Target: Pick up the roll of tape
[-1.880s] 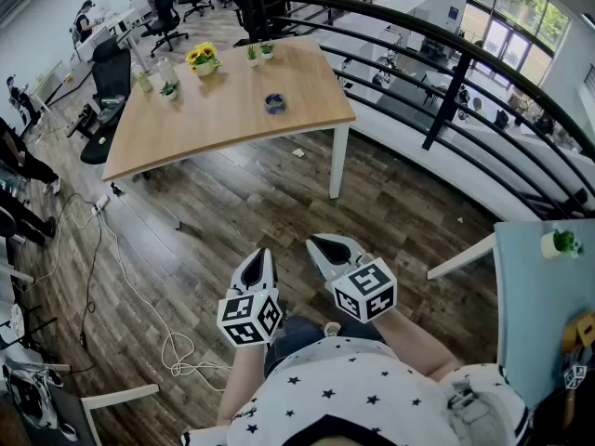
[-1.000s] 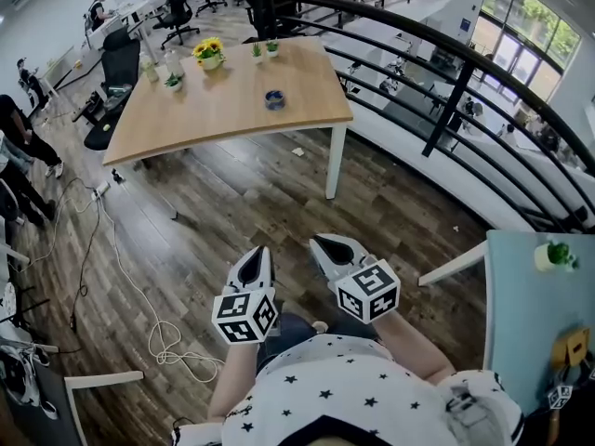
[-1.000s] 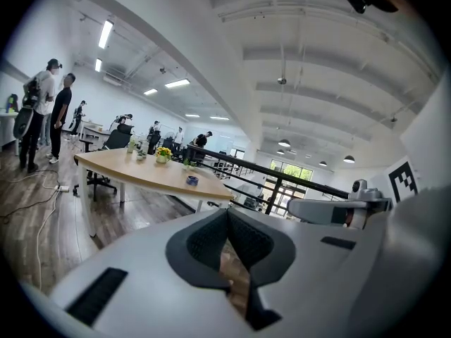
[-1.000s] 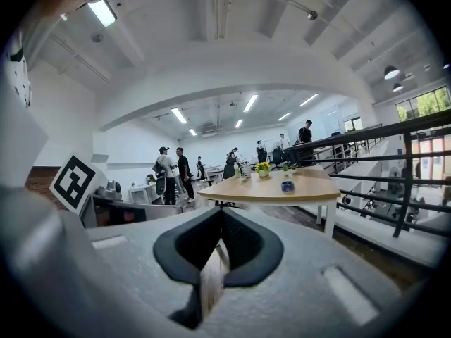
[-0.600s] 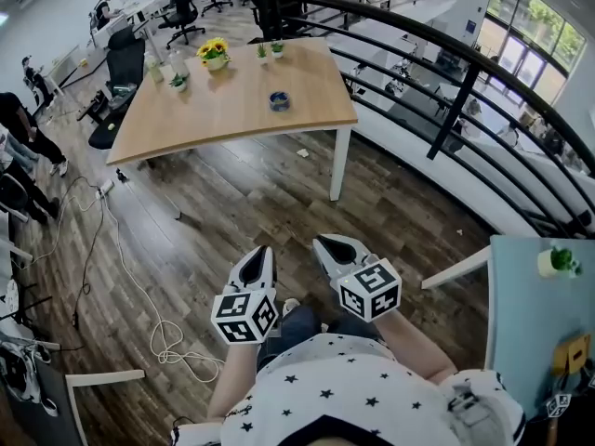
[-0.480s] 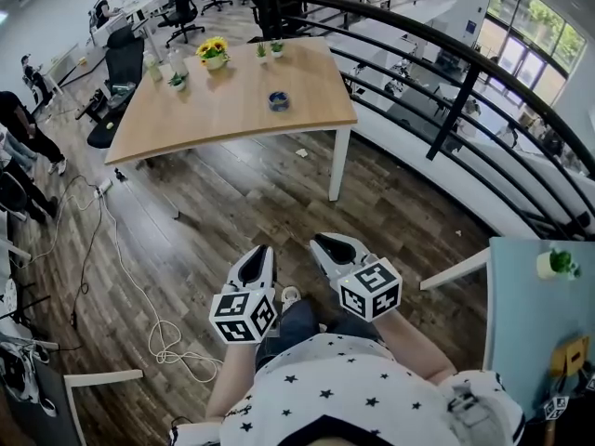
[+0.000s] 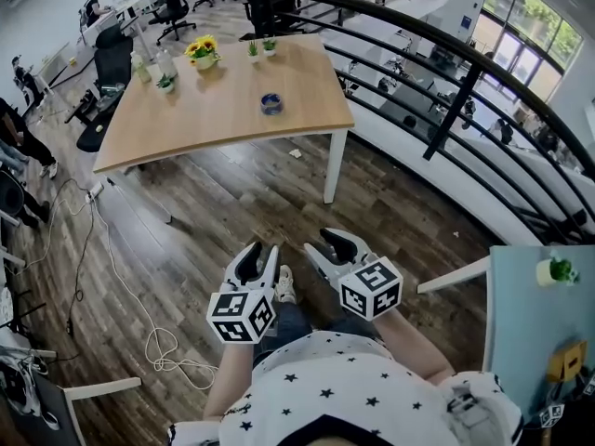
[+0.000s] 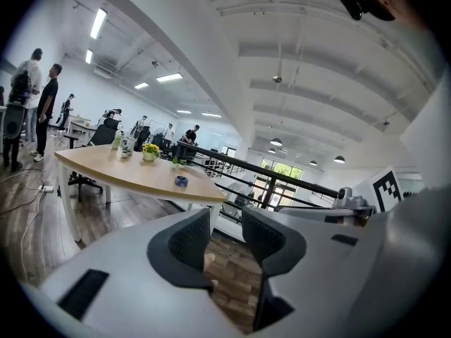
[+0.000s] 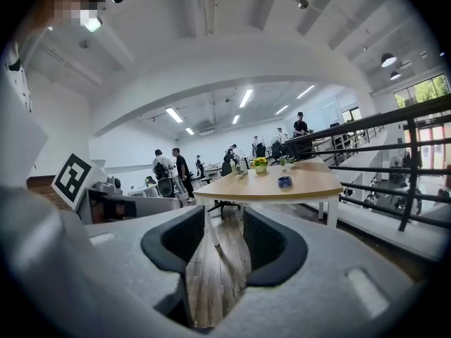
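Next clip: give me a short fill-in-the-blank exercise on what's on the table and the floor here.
The tape lying on the table is ___ in colour.
The flowers near the table's far edge are ___.
The white cable lies on the ___.
Missing words: blue; yellow; floor.
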Demonstrator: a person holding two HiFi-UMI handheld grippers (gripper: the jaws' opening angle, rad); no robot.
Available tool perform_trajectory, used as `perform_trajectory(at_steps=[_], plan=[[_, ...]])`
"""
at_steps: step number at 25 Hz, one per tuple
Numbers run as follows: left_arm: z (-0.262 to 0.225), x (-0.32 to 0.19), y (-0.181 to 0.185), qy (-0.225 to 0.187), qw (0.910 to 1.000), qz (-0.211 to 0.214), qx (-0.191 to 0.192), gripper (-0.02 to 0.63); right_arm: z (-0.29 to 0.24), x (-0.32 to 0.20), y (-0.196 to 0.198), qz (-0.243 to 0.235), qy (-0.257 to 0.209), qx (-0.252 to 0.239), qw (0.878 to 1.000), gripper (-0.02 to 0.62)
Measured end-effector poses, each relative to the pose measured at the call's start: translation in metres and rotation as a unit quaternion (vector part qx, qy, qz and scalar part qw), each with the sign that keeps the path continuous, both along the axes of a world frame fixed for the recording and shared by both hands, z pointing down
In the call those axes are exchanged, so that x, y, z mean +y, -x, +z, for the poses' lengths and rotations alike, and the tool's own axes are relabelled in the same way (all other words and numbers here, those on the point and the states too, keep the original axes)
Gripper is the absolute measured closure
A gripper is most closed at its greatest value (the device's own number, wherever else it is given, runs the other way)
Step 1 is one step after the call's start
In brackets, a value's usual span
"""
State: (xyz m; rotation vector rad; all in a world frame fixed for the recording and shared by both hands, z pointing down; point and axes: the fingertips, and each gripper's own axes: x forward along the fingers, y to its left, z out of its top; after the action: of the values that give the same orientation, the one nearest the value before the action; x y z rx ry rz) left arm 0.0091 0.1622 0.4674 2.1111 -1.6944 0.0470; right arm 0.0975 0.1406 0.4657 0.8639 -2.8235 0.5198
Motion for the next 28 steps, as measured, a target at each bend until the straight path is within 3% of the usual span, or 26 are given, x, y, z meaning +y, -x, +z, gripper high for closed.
perform_trajectory(at_steps=[4, 13, 28], plan=[[0.004, -0.033, 0.01, -0.001, 1.0, 0.004, 0.002, 0.439, 0.007, -0.033, 0.009, 0.004, 0.0, 0.008, 1.0, 0.412], [-0.004, -0.12, 0.056, 0.003, 1.0, 0.001, 0.008, 0.428, -0.005, -0.128, 0.045, 0.032, -0.013, 0.017, 0.999, 0.379], [-0.01, -0.264, 0.127, 0.008, 0.9998, 0.013, 0.01, 0.428, -0.015, -0.265, 0.118, 0.047, -0.02, 0.02, 0.998, 0.373]])
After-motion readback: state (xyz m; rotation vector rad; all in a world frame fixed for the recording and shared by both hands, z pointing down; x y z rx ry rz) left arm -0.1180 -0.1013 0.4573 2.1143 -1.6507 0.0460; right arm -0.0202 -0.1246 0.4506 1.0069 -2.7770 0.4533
